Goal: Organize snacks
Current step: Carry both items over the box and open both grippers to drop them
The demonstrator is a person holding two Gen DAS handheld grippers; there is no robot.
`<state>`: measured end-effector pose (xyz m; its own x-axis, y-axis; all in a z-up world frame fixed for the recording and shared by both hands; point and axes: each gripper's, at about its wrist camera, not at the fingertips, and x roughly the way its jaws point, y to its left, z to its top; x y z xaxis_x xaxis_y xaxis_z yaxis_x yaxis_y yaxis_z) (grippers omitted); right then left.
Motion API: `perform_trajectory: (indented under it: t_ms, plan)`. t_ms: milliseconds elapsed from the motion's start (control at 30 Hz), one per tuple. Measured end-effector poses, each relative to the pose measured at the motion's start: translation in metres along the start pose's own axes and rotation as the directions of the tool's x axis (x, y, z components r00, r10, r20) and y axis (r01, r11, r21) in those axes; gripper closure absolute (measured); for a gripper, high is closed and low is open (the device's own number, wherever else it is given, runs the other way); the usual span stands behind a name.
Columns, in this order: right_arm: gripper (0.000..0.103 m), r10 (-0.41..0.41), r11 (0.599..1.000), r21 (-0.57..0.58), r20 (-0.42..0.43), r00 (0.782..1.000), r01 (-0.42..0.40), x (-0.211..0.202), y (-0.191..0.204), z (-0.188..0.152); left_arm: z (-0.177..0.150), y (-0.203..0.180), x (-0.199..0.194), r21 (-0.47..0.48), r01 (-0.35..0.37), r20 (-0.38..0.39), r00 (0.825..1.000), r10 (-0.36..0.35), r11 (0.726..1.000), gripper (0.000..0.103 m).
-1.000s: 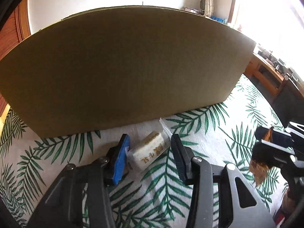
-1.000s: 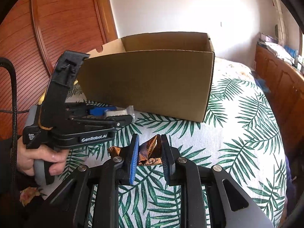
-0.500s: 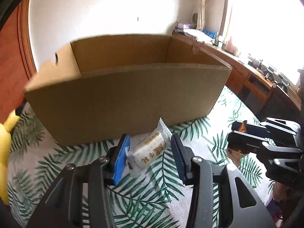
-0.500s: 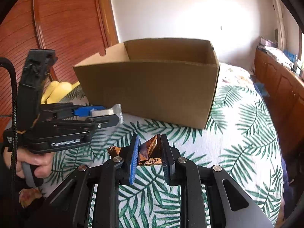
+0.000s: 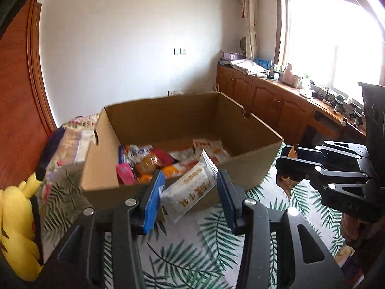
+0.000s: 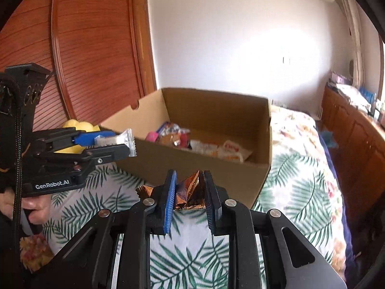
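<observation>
Step in hand, as I read it: carry both snacks over the box rim and drop them in. Left claw [image 5: 190, 192] is clenched on a white snack packet [image 5: 190, 190], held slantwise at frame centre, in front of the near wall of the cardboard box [image 5: 252, 166]. Right claw [image 6: 189, 195] is clenched on a crumpled brown foil wrapper [image 6: 190, 191], lower centre of its view, also short of the box. The box sits on the palm-leaf bedspread [image 6: 300, 180], open, with snacks [image 5: 154, 161] already inside.

To do it well: clear the near wall fully before letting go, release over a bare patch of the floor, one claw at a time so they don't collide.

Pose: both claws point forward and tilted down toward the box, side by side, near each other.
</observation>
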<state>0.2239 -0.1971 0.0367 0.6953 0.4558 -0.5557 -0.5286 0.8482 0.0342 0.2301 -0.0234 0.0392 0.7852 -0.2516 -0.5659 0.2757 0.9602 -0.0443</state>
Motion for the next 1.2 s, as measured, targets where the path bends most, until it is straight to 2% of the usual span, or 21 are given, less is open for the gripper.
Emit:
perform_trajectory:
  t_ms: [200, 400, 700, 800, 967, 1200]
  plan:
    - [0.083, 0.01, 1.0, -0.006, 0.027, 1.0, -0.01, 0.008, -0.002, 0.022, 0.021, 0.011, 0.007, 0.005, -0.012, 0.029, 1.0, 0.012, 1.0, 0.059]
    - [0.083, 0.034, 0.999, -0.008, 0.015, 0.999, -0.034, 0.026, -0.003, 0.037, 0.032, 0.018, 0.02, 0.036, -0.039, 0.035, 0.999, 0.038, 0.999, 0.059]
    - [0.082, 0.026, 1.0, 0.0, 0.004, 1.0, -0.026, 0.061, -0.014, 0.056, 0.04, 0.037, 0.048, 0.01, -0.051, 0.022, 0.998, 0.05, 0.999, 0.058]
    - [0.082, 0.055, 0.997, 0.049, -0.019, 0.998, -0.054, 0.077, -0.024, 0.058, 0.038, 0.042, 0.059, -0.003, -0.056, 0.005, 0.998, 0.056, 0.998, 0.058]
    - [0.082, 0.041, 0.996, 0.08, -0.044, 0.998, -0.038, 0.096, -0.036, 0.053, 0.034, 0.047, 0.073, -0.01, -0.065, -0.022, 0.998, 0.065, 0.998, 0.058]
    - [0.081, 0.015, 0.998, 0.066, -0.064, 0.998, -0.011, 0.108, -0.035, 0.045, 0.029, 0.049, 0.085, -0.023, -0.068, -0.05, 0.997, 0.066, 0.997, 0.057]
